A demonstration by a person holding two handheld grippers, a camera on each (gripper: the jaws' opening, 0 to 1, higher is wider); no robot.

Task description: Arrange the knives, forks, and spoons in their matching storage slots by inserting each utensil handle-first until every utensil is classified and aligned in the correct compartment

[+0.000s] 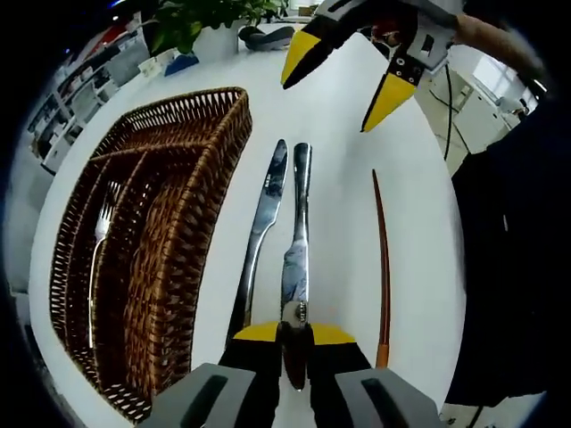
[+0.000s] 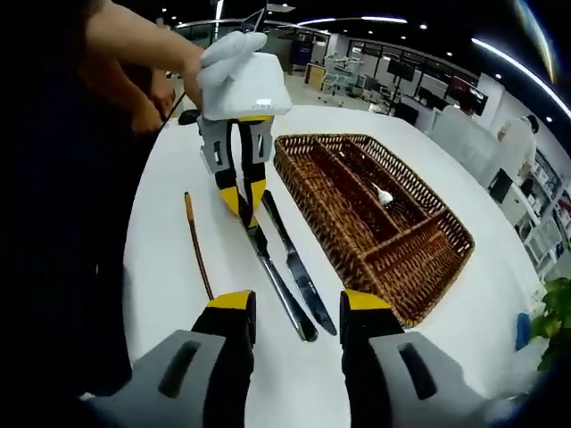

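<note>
Left gripper view: left tongs (image 1: 294, 334) clamp a knife (image 1: 295, 259) beside the basket (image 1: 178, 241).

left gripper (image 1: 294, 333) low over table, yellow-tipped jaws closed on knife (image 1: 295, 259), seen head-on in right gripper view (image 2: 241, 198) with person's hand (image 2: 183, 67) on top, right gripper (image 2: 296, 304) jaws spread apart, holding nothing, also visible raised in left gripper view (image 1: 343, 76)
</note>
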